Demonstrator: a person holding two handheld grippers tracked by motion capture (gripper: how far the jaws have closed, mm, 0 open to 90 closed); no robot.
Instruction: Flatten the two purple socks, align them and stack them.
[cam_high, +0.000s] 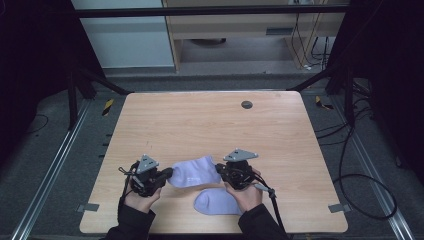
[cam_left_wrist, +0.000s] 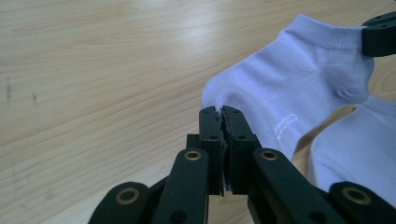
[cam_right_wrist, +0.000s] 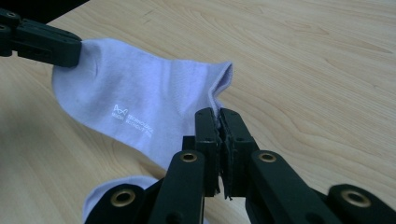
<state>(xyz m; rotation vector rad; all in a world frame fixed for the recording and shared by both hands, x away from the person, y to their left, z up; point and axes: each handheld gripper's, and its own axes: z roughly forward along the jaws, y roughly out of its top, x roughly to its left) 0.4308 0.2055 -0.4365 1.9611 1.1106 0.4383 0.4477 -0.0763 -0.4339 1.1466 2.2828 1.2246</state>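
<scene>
You've got the upper sock (cam_high: 194, 171) stretched between both tools right now, near the front edge of the table (cam_high: 210, 120). Your left gripper (cam_left_wrist: 219, 112) has its jaws pressed together on a thin bit of the toe end, and your right gripper (cam_right_wrist: 218, 112) is pinching just the edge of the cuff. Both bites look really shallow in the gripper views, only a sliver of fabric between the tips.

That's the main thing I'd worry about. If you pull the two ends apart any harder, one of those slivers probably slips out, and the sock snaps toward the other hand and lands crumpled. Knit like this stretches, so the tension is hard to feel until it lets go.

Second thing: the other sock (cam_high: 216, 201) lies flat on the wood just below, close to your right hand (cam_high: 246, 192). I'm guessing you want to lay one over the other. If you lower the held one unevenly, it likely drapes skewed, or its sagging middle drags the lower sock out of place. Also watch the trailing cable (cam_high: 274, 205) on your right side, since it could brush that lower sock.
</scene>
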